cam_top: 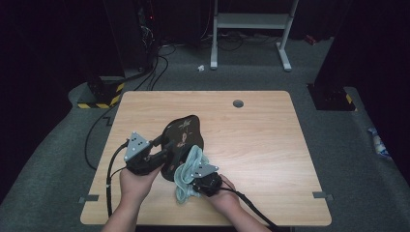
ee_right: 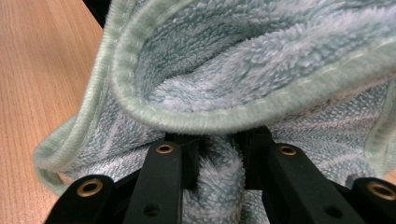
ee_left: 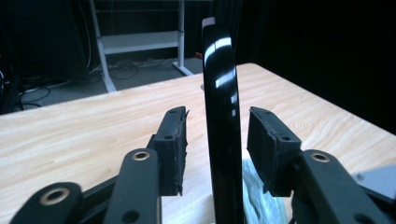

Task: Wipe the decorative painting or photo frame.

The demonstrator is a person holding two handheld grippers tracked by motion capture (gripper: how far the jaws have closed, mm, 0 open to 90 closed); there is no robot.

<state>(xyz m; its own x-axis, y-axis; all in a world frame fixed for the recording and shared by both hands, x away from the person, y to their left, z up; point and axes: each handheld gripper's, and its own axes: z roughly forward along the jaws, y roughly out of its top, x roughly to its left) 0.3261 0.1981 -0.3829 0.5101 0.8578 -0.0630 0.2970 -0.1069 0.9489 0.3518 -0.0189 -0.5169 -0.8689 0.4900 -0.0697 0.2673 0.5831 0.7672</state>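
Tray [cam_top: 183, 131] and cloth [cam_top: 187, 170] were the two things in play, one of each, both near the front middle of my table [cam_top: 261, 140]. I counted two grippers and two hands on them.

Starting at the left, my left hand [cam_top: 135, 186] came up from the near edge with its forearm angled slightly inward, and it held the left gripper [cam_top: 162, 145] pointed to the right and a little away from me. Its grey plate sat on top, and a cable looped down from it toward the table's front edge. In the left gripper view the glossy black tray [ee_left: 223, 116] stood on edge between the jaws, nearly upright. The jaws were spread, with a gap showing between each pad and the tray, so nothing was pinched. A bit of pale cloth [ee_left: 256, 196] lay on the wood beyond the tray's lower edge.

Moving right, in the high view the tray leaned with its patterned face toward the camera, its lower part touching the bunched pale green cloth.

Further right, my right hand [cam_top: 223, 193] came in from the bottom with its forearm slanting left, wrapped around the right gripper [cam_top: 193, 181], which pointed left into the cloth. In the right gripper view the jaws were pressed in on a fold of the cloth [ee_right: 219, 182], and a hemmed edge drooped across above them.
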